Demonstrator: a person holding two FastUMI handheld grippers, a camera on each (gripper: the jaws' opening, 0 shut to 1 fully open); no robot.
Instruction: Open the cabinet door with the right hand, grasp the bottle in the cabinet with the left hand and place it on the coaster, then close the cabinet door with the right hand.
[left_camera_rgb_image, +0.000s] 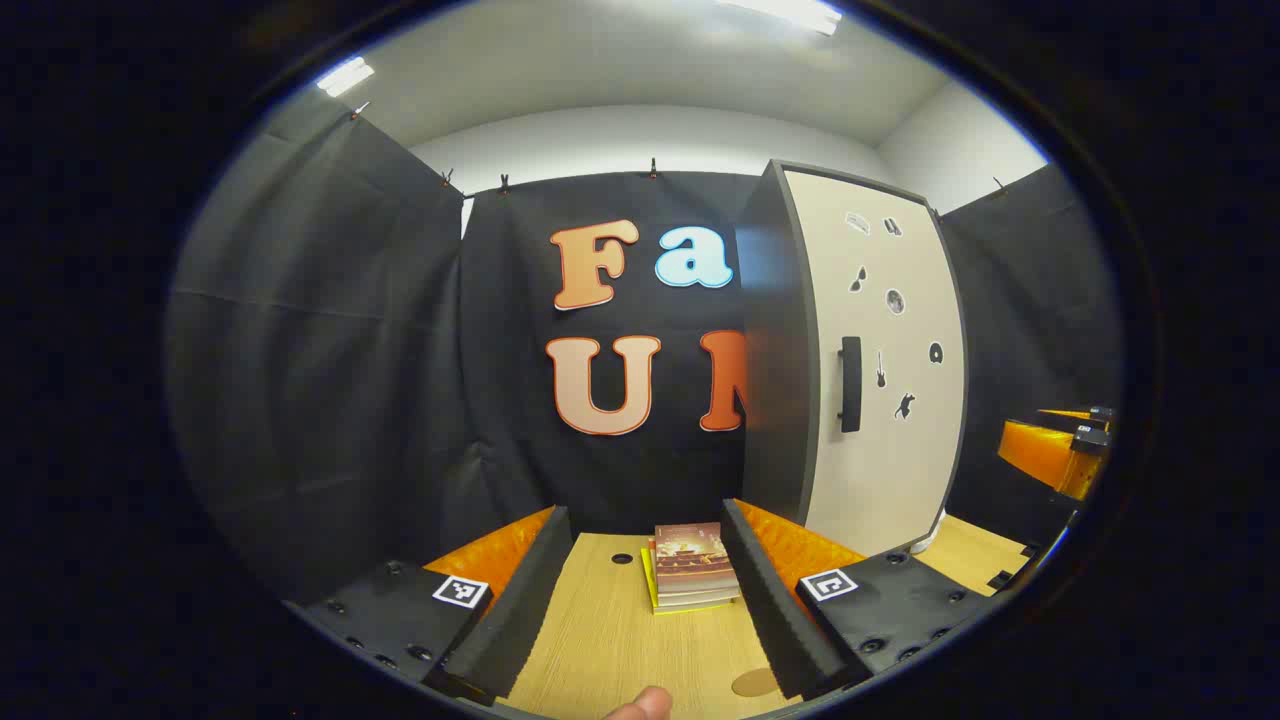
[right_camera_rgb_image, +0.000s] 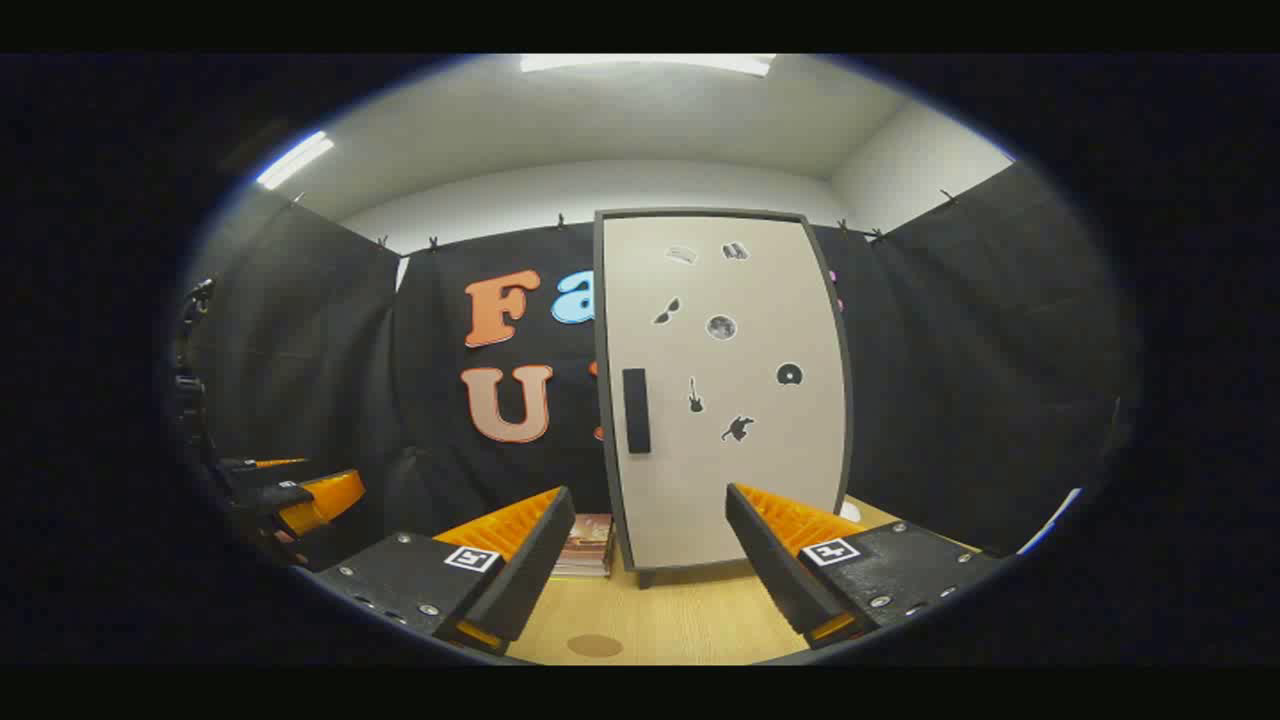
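A tall cabinet (right_camera_rgb_image: 730, 400) with a cream door and dark frame stands on the wooden table, door shut, black handle (right_camera_rgb_image: 636, 410) on the door's left side. In the left gripper view the cabinet (left_camera_rgb_image: 880, 370) stands to the right, its handle (left_camera_rgb_image: 850, 384) facing me. The bottle is hidden. A round brown coaster (right_camera_rgb_image: 594, 645) lies on the table near me; it lies by the inner edge of a left finger (left_camera_rgb_image: 755, 682). My right gripper (right_camera_rgb_image: 650, 550) is open, facing the door from a distance. My left gripper (left_camera_rgb_image: 645, 590) is open over the table, nothing between its fingers.
A stack of books (left_camera_rgb_image: 692, 565) lies on the table (left_camera_rgb_image: 620, 640) left of the cabinet, also seen past the right gripper's left finger (right_camera_rgb_image: 585, 545). Black cloth walls close the booth. A fingertip (left_camera_rgb_image: 640, 705) shows at the bottom edge.
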